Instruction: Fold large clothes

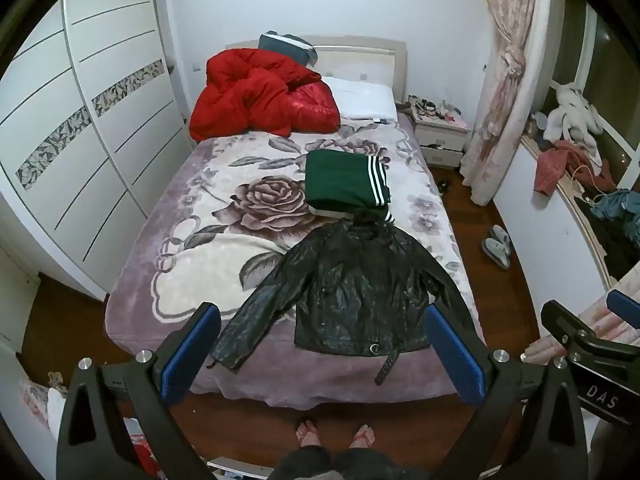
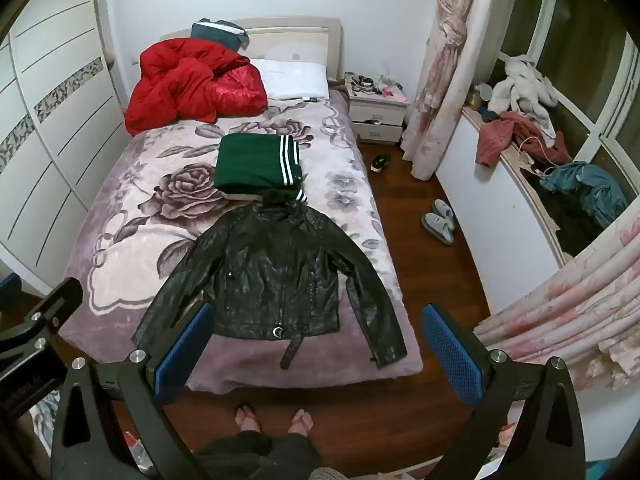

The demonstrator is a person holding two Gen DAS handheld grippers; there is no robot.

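Note:
A black leather jacket (image 1: 356,288) lies flat, front up, sleeves spread, at the foot of the bed (image 1: 192,216); it also shows in the right wrist view (image 2: 272,276). A folded green garment with white stripes (image 1: 346,182) lies just beyond its collar, also seen in the right wrist view (image 2: 258,168). My left gripper (image 1: 320,344) is open and empty, held high above the bed's foot. My right gripper (image 2: 316,344) is open and empty, beside it to the right, and also shows in the left wrist view (image 1: 592,324).
A crumpled red quilt (image 1: 260,96) and a white pillow (image 1: 360,96) lie at the bed's head. A white wardrobe (image 1: 80,128) stands left. A nightstand (image 2: 378,114), curtains (image 2: 444,60), slippers (image 2: 438,222) and a cluttered window ledge (image 2: 520,136) are right. The person's feet (image 2: 274,420) stand on the wood floor.

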